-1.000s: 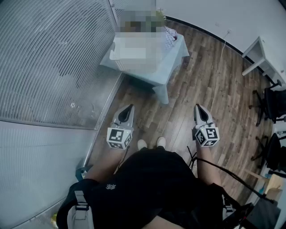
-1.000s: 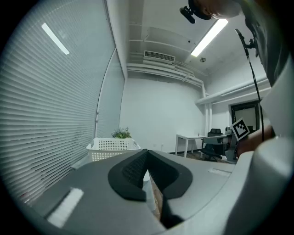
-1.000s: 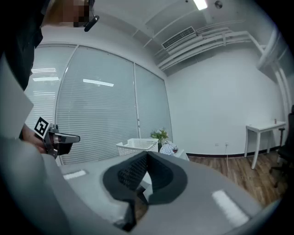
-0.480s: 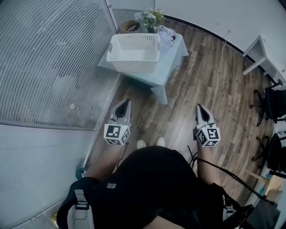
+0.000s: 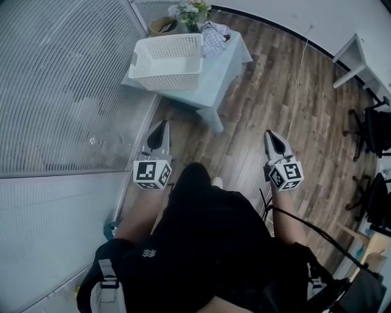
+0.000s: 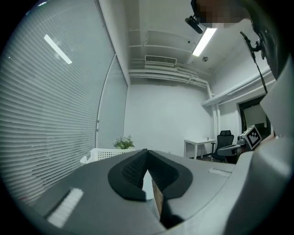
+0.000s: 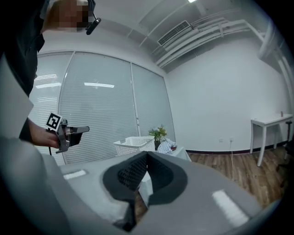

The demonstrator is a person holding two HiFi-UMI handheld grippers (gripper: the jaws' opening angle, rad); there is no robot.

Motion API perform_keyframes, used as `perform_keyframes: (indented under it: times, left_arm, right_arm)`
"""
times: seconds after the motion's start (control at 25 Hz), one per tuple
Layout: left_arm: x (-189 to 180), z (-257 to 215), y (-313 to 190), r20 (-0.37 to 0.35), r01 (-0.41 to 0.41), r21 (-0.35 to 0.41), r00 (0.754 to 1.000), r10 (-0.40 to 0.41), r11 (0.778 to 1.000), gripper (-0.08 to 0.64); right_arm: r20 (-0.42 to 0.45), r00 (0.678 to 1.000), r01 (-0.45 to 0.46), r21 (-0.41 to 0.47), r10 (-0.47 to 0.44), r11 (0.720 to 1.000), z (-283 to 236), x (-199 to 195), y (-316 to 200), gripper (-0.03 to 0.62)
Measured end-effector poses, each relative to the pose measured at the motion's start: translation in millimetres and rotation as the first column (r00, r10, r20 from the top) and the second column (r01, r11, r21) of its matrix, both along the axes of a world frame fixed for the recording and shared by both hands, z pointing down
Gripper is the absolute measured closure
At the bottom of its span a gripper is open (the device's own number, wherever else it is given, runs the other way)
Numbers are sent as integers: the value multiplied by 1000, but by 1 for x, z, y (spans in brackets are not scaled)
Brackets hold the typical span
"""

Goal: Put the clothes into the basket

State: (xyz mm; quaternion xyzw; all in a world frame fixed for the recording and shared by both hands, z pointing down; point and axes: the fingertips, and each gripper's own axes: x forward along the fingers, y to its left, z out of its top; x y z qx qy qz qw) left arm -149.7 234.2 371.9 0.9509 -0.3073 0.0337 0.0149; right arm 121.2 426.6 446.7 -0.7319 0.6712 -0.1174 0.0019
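Note:
A white plastic basket stands on a small table with a light blue cover ahead of me. Behind the basket lies a bundle of checked clothes, seen also in the right gripper view as clothes beside the basket. My left gripper is shut and empty, held over the floor short of the table. My right gripper is also shut and empty, further right over the wooden floor. Both sets of jaws meet at the tips: left gripper, right gripper.
A glass wall with blinds runs along the left. A potted plant and a brown bowl stand at the table's far end. A white desk, office chairs and a floor cable are on the right.
The table and basket have come nearer and shifted left in the head view as the person steps forward. Both grippers stay shut and keep their spacing.

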Motion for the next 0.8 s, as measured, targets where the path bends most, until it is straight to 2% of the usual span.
perform_keyframes:
  times: [0.16, 0.4, 0.64, 0.8]
  left_arm:
    - [10, 0, -7, 28, -28, 10, 999, 27, 1000, 554]
    - [45, -12, -47, 3, -43, 4, 999, 43, 999, 554]
    - [81, -12, -113, -37, -62, -1, 997, 62, 998, 554]
    - [101, -7, -165, -41, -57, 23, 998, 58, 998, 554]
  right_arm:
    - [21, 1000, 0, -4, 0, 1000, 7, 8, -10, 591]
    - [36, 998, -57, -24, 58, 998, 10, 44, -32, 591]
    - [-7, 998, -56, -25, 56, 998, -5, 75, -96, 591]
    - [-35, 999, -39, -39, 38, 998, -5, 98, -157, 591]
